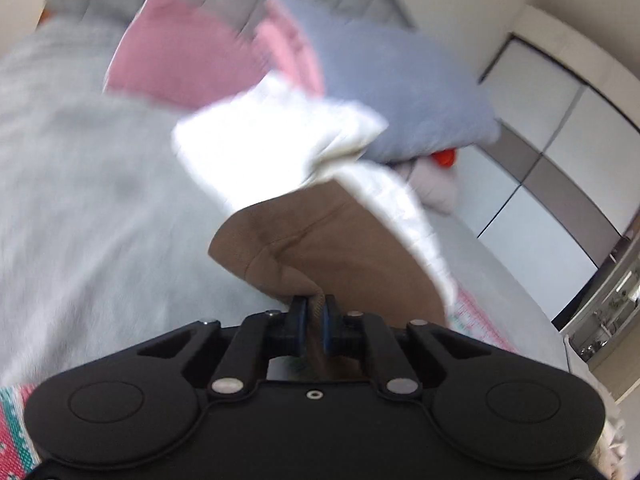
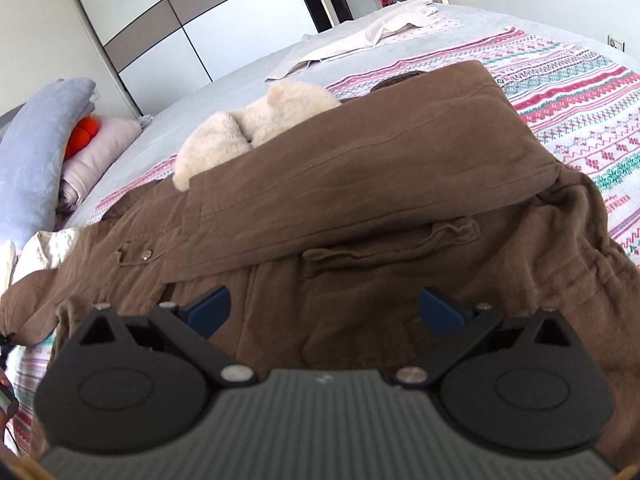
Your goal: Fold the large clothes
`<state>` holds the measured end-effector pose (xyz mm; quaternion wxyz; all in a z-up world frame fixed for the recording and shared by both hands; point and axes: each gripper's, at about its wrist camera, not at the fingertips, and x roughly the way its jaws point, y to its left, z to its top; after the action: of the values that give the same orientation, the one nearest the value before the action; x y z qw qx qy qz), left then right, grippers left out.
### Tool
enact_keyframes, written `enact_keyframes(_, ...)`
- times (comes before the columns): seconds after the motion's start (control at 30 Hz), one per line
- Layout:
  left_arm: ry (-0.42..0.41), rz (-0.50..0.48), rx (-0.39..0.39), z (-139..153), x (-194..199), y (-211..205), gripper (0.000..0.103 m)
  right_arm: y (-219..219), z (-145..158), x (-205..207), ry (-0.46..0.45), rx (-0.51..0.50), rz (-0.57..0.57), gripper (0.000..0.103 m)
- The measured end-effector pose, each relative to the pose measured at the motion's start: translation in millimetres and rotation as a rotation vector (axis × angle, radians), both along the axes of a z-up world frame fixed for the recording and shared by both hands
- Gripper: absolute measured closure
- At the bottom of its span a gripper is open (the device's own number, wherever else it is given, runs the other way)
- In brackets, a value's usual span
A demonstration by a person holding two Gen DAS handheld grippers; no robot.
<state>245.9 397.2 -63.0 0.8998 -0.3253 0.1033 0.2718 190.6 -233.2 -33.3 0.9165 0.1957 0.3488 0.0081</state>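
A patterned blanket (image 2: 568, 92) covers the bed; grey-blue pillow (image 2: 32, 152) beside an orange toy (image 2: 82, 134); wardrobe doors (image 2: 192, 20) behind.

Brown coat (image 2: 360, 184) with cream fleece lining (image 2: 256, 128) (almost white), on a pink-and-teal patterned blanket (image 2: 576, 92); blue-grey pillow (image 2: 32, 152).

The brown coat (image 2: 360, 184) is matt woven cloth, softly creased, with a small shiny metal snap (image 2: 146, 255) on its flap; cream fleece lining (image 2: 256, 128) beyond it looks fluffy. Under the coat lies a patterned woven bedspread (image 2: 568, 92). The left gripper (image 1: 314, 308) and right gripper (image 2: 325, 312) are matt black plastic with bright metal rivets.
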Motion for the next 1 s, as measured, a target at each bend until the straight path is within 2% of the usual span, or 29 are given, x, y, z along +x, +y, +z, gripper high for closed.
enact_keyframes(0.13, -0.132, -0.085, 0.136, 58, 7, -38, 0.097, -6, 1, 3, -0.006, 0.039, -0.016, 0.0)
enact_keyframes(0.3, -0.271, -0.266, 0.282, 130, 20, -106, 0.099, -12, 6, 2, -0.031, 0.077, -0.027, 0.0)
enact_keyframes(0.4, -0.277, -0.357, 0.322, 158, 30, -145, 0.098, -14, 8, 0, -0.05, 0.082, -0.031, 0.0)
enact_keyframes(0.47, -0.215, -0.387, 0.309, 167, 39, -160, 0.094, -15, 9, -2, -0.048, 0.087, -0.035, 0.001)
enact_keyframes(0.53, -0.14, -0.403, 0.286, 165, 46, -166, 0.091, -15, 10, -3, -0.047, 0.098, -0.031, 0.0)
enact_keyframes(0.6, -0.073, -0.372, 0.301, 155, 48, -165, 0.059, -16, 11, -4, -0.046, 0.103, -0.02, 0.0)
enact_keyframes(0.63, -0.044, -0.357, 0.309, 145, 47, -159, 0.032, -15, 11, -3, -0.047, 0.101, -0.015, 0.0)
enact_keyframes(0.67, -0.025, -0.345, 0.308, 137, 45, -153, 0.018, -15, 11, -3, -0.047, 0.098, -0.008, 0.0)
enact_keyframes(0.73, 0.023, -0.334, 0.286, 117, 40, -135, 0.016, -13, 11, -3, -0.045, 0.092, 0.0, 0.0)
enact_keyframes(0.8, 0.116, -0.312, 0.224, 94, 40, -112, 0.016, -13, 10, -2, -0.038, 0.091, 0.005, 0.0)
enact_keyframes(0.9, 0.223, -0.257, 0.055, 55, 36, -67, 0.016, -12, 8, 1, -0.03, 0.093, 0.012, 0.0)
enact_keyframes(1.0, 0.267, -0.162, -0.085, 20, 27, -23, 0.016, -8, 8, 4, -0.034, 0.08, 0.023, 0.0)
